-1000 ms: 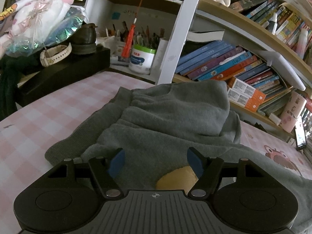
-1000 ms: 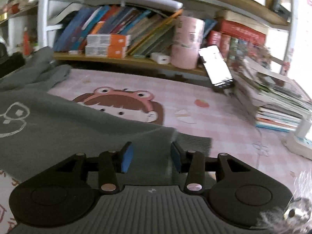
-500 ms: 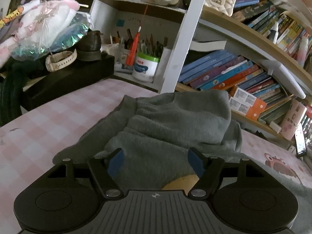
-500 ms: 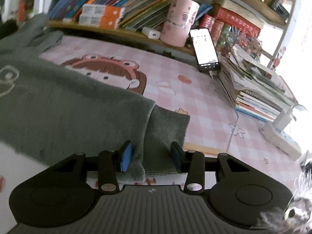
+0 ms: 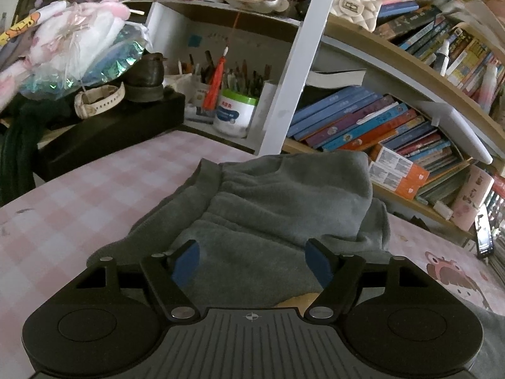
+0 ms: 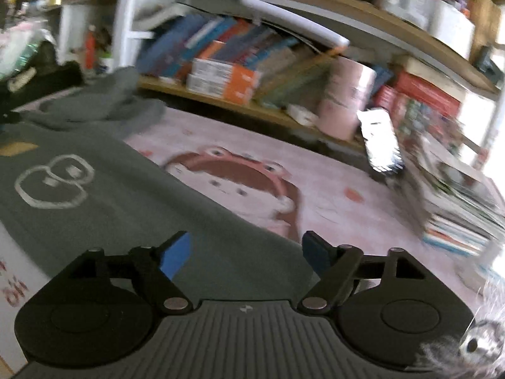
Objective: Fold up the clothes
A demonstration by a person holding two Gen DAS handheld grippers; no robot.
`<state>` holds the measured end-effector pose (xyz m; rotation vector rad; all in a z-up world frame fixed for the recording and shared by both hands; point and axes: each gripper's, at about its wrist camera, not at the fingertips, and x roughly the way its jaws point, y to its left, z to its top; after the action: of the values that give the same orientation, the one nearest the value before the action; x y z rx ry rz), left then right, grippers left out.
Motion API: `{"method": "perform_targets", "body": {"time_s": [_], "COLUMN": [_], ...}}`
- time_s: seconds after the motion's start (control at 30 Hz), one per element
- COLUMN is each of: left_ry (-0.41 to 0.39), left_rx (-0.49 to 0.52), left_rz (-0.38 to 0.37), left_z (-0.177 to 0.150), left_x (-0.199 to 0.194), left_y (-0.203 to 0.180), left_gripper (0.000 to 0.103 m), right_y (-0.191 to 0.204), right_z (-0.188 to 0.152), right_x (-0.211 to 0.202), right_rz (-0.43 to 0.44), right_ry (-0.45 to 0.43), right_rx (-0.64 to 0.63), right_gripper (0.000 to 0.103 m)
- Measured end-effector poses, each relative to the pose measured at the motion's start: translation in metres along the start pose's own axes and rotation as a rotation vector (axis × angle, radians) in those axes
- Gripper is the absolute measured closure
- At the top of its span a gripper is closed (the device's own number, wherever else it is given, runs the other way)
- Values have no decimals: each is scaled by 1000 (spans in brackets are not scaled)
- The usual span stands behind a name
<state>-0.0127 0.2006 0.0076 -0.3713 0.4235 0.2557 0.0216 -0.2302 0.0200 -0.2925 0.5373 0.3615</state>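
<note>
Releasing the grey sweatshirt (image 6: 132,208): right claw (image 6: 246,252) opening above it, left claw (image 5: 251,262) wide, empty; next, regrip its bunched end.

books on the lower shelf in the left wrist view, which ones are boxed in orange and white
The two stacked orange-and-white boxes at the right end of the leaning row. The other books there show blue, purple and red spines and lean over; these lie flat, nearest the grey sweatshirt.

Leaning books (image 5: 363,120) fill the shelf; a phone (image 6: 380,140) stands beside a pink cup (image 6: 345,101)
</note>
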Motion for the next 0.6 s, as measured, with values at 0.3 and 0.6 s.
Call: {"method": "perform_targets", "body": {"time_s": [0.3, 0.6], "left_ry": [-18, 3], "left_rx": [100, 112], "left_rz": [29, 80], "left_z": [-3, -4], "left_x": [-2, 2], "left_y": [-14, -17], "left_gripper": [25, 23], "right_y": [26, 28], "right_z": [4, -3], "right_x": [40, 48], "right_rz": [104, 131], "right_ry": [-7, -7], "right_rx": [22, 41], "right_gripper": [19, 13]}}
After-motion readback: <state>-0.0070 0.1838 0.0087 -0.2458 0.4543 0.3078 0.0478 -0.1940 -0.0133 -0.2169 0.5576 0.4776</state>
